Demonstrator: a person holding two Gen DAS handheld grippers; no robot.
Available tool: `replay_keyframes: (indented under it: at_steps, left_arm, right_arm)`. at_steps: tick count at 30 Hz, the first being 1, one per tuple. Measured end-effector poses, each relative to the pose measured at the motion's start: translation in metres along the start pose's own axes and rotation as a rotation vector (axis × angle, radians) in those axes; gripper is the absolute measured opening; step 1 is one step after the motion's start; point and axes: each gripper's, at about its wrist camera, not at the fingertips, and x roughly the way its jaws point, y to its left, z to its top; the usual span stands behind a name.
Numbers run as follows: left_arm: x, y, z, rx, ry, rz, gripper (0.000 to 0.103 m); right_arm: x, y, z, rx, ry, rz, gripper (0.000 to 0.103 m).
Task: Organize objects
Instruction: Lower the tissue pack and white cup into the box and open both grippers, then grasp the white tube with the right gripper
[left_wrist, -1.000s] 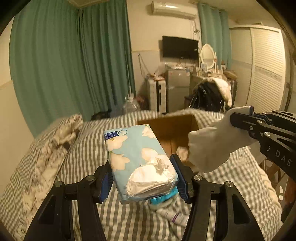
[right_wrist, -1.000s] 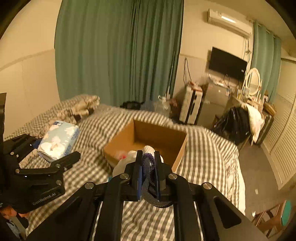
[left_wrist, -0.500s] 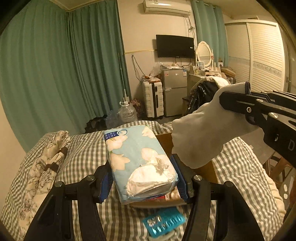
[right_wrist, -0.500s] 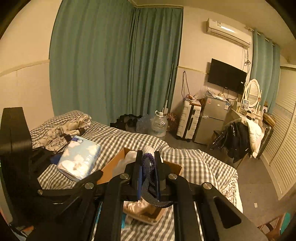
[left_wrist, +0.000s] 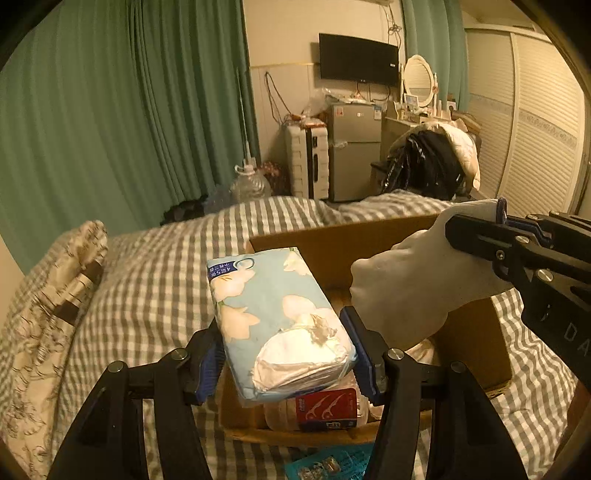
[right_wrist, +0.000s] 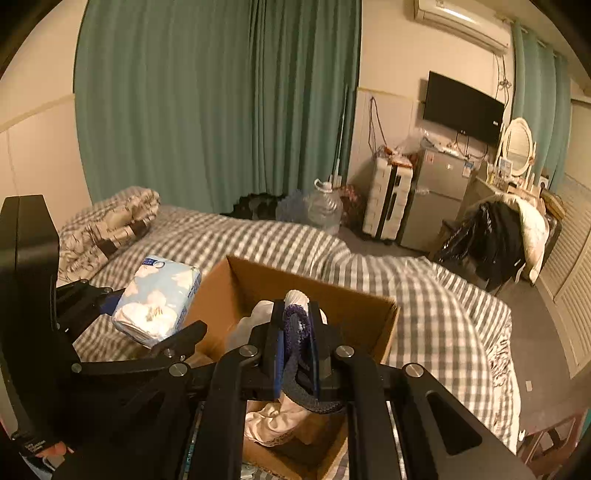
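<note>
My left gripper (left_wrist: 286, 354) is shut on a light-blue tissue pack (left_wrist: 273, 314) with white flowers, held over the near left edge of an open cardboard box (left_wrist: 332, 243) on the bed. The pack also shows in the right wrist view (right_wrist: 159, 299). My right gripper (right_wrist: 297, 336) is shut on a white sock (left_wrist: 413, 288) with a dark purple cuff (right_wrist: 295, 321), hanging over the box (right_wrist: 332, 291). Inside the box lie a red floss-pick packet (left_wrist: 327, 404) and pale cloth (right_wrist: 277, 421).
The bed has a grey checked cover (left_wrist: 166, 266) with a patterned pillow (left_wrist: 55, 295) at left. A teal blister pack (left_wrist: 328, 461) lies in front of the box. Beyond the bed stand a water jug (right_wrist: 325, 206), suitcase (right_wrist: 386, 199) and small fridge (right_wrist: 432, 199).
Both grippers have come down and forward over the box, still holding the tissue pack and the sock. The box contents now show below the left gripper.
</note>
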Motion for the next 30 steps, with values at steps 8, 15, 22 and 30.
replay_keyframes:
  at_steps: [8,15,22,30]
  left_arm:
    - [-0.017,-0.001,0.001,0.002,-0.038,0.019,0.1]
    - [-0.082,0.009,0.013,-0.054,-0.073,0.004,0.1]
    - [-0.173,0.015,0.011,-0.06,-0.179,0.035,0.103]
    - [-0.222,0.023,-0.027,-0.103,-0.208,0.049,0.103]
  right_arm:
    - [-0.012,-0.007,-0.001,0.04,-0.034,-0.041,0.058]
    - [-0.085,-0.009,0.01,0.057,-0.096,-0.096,0.076]
    - [-0.181,0.01,0.014,0.032,-0.182,-0.122,0.093]
    - [-0.247,0.039,-0.018,0.01,-0.191,-0.154,0.099]
